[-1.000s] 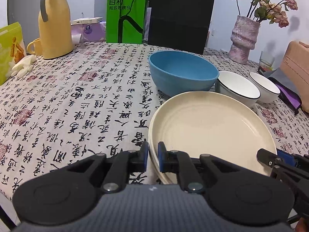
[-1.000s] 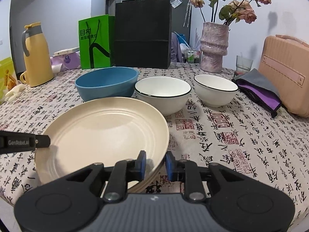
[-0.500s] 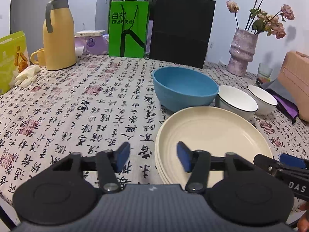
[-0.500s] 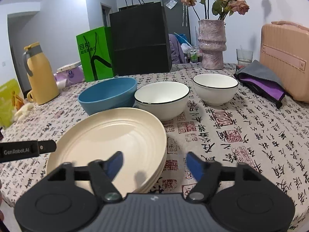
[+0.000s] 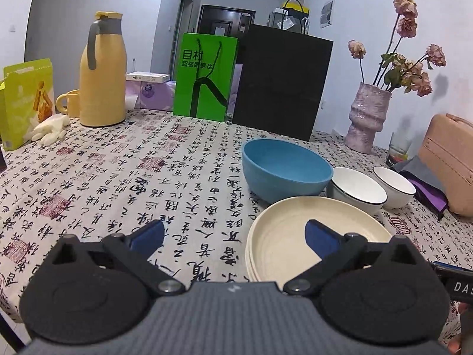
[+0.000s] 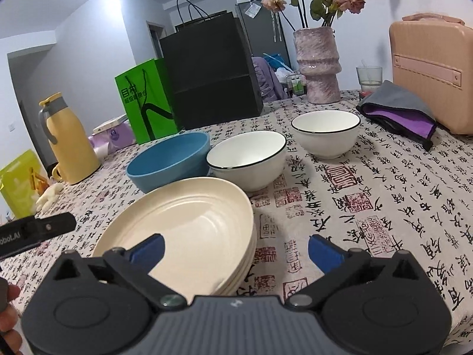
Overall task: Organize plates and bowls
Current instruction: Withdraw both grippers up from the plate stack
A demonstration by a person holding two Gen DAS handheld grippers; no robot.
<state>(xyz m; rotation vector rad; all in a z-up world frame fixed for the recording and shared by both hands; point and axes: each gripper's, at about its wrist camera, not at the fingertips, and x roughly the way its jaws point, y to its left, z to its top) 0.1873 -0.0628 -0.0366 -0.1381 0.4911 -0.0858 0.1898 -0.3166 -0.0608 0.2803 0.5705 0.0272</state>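
A stack of cream plates (image 5: 283,236) (image 6: 189,219) rests on the patterned tablecloth near the front edge. Behind it stand a blue bowl (image 5: 283,174) (image 6: 168,159) and two white black-rimmed bowls (image 5: 357,189) (image 6: 246,156), (image 5: 394,186) (image 6: 325,133). My left gripper (image 5: 233,232) straddles the stack's left rim, its jaws opening wide and touching nothing. My right gripper (image 6: 236,244) straddles the right rim, jaws likewise opening, pads off the plates. Each view catches a finger of the other gripper at its edge.
At the back stand a yellow thermos (image 5: 102,71), a yellow mug (image 5: 69,103), a green bag (image 5: 204,77), a black bag (image 5: 280,82) and a vase of dried flowers (image 5: 368,118). A pink case (image 6: 431,74), a grey-purple cloth (image 6: 399,112) and a glass (image 6: 368,78) lie right.
Both grippers were shut on the plate stack's rim, one on each side. They have opened wide, let the stack go and drawn back slightly; the plates lie still.
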